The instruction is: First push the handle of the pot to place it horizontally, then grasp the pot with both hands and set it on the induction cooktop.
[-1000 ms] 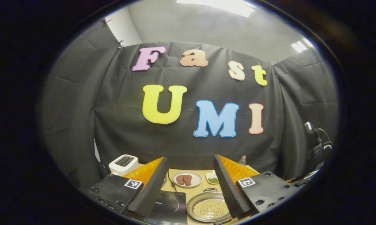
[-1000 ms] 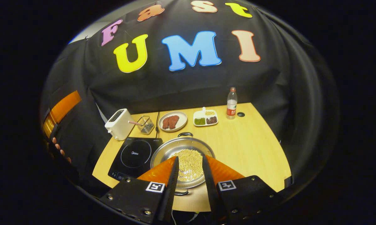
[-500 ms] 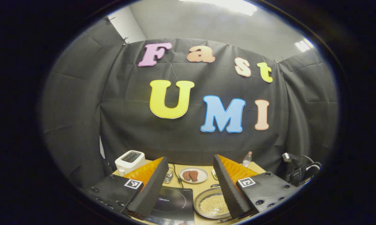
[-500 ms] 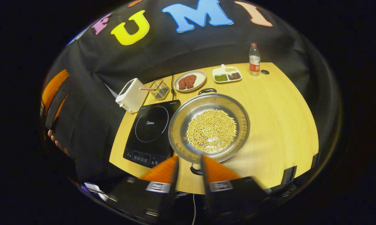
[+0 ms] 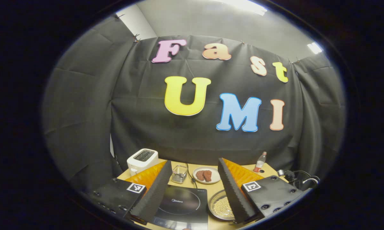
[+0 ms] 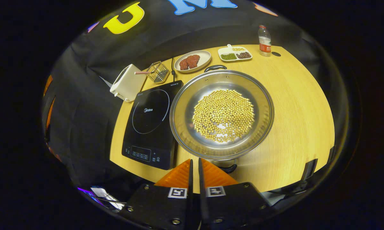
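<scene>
Black-draped booth, round wooden table [image 6: 294, 105]: pot beside the cooktop, handle push about to start.

The steel pot [image 6: 222, 114], holding a layer of yellow beans, sits on the table just right of the induction cooktop [image 6: 150, 123], its two loop handles at the near and far rim. The right tongs [image 6: 194, 167] are pressed nearly together, poised close to the near handle [image 6: 227, 168], likely to nudge it as a blunt tip. The left tongs [image 5: 192, 188] are spread wide, held back and high, probably waiting for the two-handed lift. Behind stand a toaster [image 6: 127, 82], wire basket [image 6: 158, 72], meat plate [image 6: 192, 61], divided dish [image 6: 235, 53] and bottle [image 6: 264, 37], all well apart from the short path to the cooktop.
</scene>
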A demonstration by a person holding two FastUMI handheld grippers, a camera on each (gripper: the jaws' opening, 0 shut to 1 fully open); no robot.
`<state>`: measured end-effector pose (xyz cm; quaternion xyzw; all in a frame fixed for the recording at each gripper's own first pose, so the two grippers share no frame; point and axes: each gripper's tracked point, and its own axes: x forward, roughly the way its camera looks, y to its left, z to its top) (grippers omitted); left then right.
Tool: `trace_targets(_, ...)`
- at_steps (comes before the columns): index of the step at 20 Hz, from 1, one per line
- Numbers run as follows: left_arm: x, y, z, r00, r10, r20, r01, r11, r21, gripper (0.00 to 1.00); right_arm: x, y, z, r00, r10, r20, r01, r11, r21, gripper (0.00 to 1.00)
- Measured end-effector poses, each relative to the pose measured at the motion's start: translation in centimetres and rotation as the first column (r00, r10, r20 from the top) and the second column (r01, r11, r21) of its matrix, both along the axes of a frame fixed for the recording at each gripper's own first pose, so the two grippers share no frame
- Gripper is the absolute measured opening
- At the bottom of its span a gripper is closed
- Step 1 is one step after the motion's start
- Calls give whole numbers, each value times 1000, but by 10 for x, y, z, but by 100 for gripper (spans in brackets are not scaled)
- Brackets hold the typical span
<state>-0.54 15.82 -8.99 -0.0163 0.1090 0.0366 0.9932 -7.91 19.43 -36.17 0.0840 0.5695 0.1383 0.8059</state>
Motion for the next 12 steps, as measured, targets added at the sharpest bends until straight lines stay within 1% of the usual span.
trace_targets(1, 0, 4, -1, 1000, 5, -3, -5, 1000, 2, 92, -5, -2, 6, 1000, 15, -5, -15, 1000, -4, 3)
trace_targets(3, 2, 13, -3, 1000, 13, -10, -13, 1000, 4, 92, -5, 1, -4, 999, 44, -5, -44, 998, -39, 1)
trace_targets(6, 0, 22, -9, 1000, 11, -25, -12, 1000, -4, 91, -7, 10, -19, 998, 50, -31, -51, 998, -46, 1)
trace_targets(7, -2, 24, -11, 1000, 9, -28, -9, 1000, -5, 99, -7, 13, -24, 998, 48, -37, -50, 997, -51, 1)
trace_targets(8, -2, 27, -12, 999, 7, -32, -7, 1000, -5, 92, -7, 15, -27, 998, 46, -45, -48, 997, -54, 1)
trace_targets(11, -1, 31, -13, 999, -4, -38, 3, 1000, -14, 92, -10, 22, -40, 997, 40, -70, -44, 997, -59, 1)
trace_targets(12, -1, 33, -14, 999, -9, -39, 8, 1000, -18, 95, -10, 24, -44, 997, 34, -74, -39, 997, -64, 1)
